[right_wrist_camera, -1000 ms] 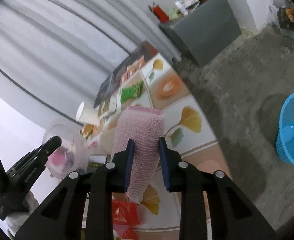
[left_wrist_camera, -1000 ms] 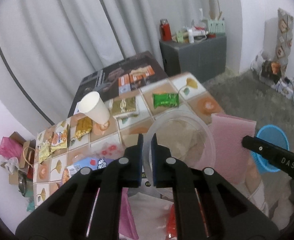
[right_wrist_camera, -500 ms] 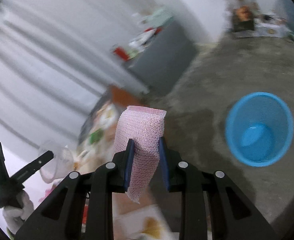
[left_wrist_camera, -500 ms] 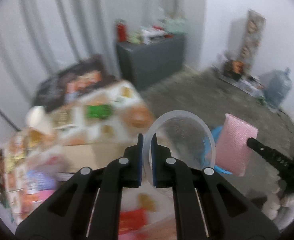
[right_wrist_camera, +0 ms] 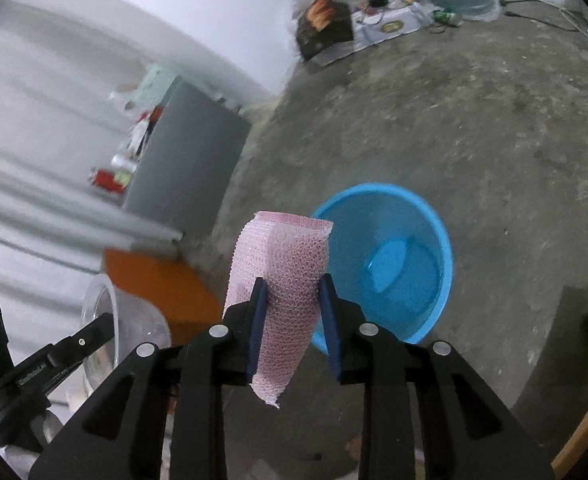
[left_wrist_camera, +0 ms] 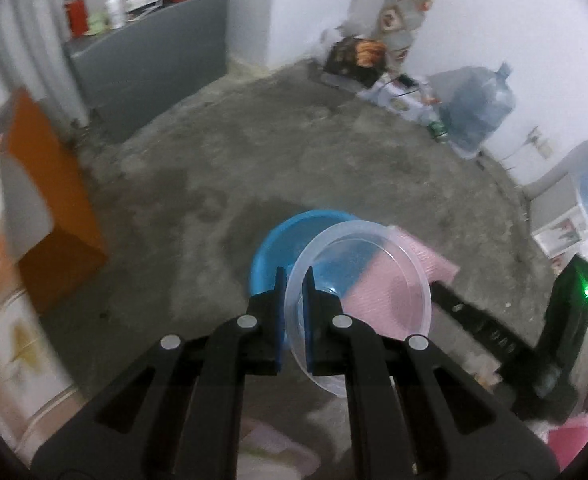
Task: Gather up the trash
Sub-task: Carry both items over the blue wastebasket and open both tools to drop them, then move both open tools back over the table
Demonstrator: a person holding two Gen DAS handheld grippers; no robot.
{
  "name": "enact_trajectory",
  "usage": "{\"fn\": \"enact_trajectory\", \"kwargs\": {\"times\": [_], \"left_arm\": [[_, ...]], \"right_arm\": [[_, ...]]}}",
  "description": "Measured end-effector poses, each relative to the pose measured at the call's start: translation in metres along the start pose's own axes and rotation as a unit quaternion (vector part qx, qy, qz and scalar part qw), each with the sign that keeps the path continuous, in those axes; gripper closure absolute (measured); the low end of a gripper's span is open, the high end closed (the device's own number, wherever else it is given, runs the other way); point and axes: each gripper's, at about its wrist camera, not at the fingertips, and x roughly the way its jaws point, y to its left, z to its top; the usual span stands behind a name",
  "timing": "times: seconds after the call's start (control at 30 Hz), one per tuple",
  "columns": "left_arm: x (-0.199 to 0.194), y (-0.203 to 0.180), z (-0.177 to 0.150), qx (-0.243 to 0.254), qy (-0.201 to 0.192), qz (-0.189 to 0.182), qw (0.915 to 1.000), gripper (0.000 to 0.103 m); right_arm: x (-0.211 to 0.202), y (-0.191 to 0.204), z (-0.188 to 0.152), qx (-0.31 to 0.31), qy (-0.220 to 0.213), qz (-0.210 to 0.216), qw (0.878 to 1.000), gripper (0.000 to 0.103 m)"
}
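Clear glossy plastic bowl [left_wrist_camera: 367,280] — pink bubbled wrap [right_wrist_camera: 284,280] — rough concrete floor [left_wrist_camera: 254,152].

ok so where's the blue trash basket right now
The blue trash basket stands on the bare concrete floor, just ahead of the pink bubble wrap; in the left wrist view it sits behind the clear plastic lid.

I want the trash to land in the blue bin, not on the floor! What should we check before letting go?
1. Blue bin upright, mouth open: ok.
2. Clear plastic bowl above the bin, in the left wrist view: ok.
3. Pink foam sheet over the bin: not ok, it hangs beside the rim.
4. Left hand-held gripper jaws opening, bowl rim between them: ok.
5. Right hand-held gripper jaws opening around the sheet: ok.
6. Bin has room: ok.
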Motion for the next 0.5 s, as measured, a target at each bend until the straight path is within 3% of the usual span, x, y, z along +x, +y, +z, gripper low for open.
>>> {"fn": "enact_trajectory", "kwargs": {"times": [0.03,0.07,0.1,0.17,0.23,0.37,0.5], "left_arm": [[0.016,-0.006,0.003,0.004,0.009,-0.012,0.9999,0.077],[0.031,-0.011,0.003,0.003,0.015,-0.016,0.9998,0.053],[0.041,-0.01,0.002,-0.006,0.011,-0.008,0.9999,0.049],[0.051,-0.008,-0.003,-0.025,0.01,0.005,0.9996,0.049],[0.057,-0.004,-0.009,-0.044,0.02,-0.008,0.9988,0.049],[0.039,-0.004,-0.02,-0.011,0.0,-0.003,0.9999,0.046],[-0.002,-0.004,-0.031,0.007,-0.031,-0.006,0.9995,0.041]], "right_arm": [[0.009,-0.007,0.005,0.001,-0.001,-0.007,1.0,0.065],[0.017,-0.016,0.007,0.0,-0.007,-0.016,1.0,0.05],[0.022,-0.025,0.007,-0.001,-0.01,-0.034,0.999,0.045],[0.029,-0.039,0.008,0.001,0.0,-0.059,0.998,0.045],[0.027,-0.052,0.003,0.011,0.001,-0.058,0.998,0.045],[0.01,-0.055,-0.008,0.003,-0.011,-0.054,0.998,0.045],[-0.019,-0.04,-0.022,-0.033,-0.037,-0.046,0.998,0.045]]}}
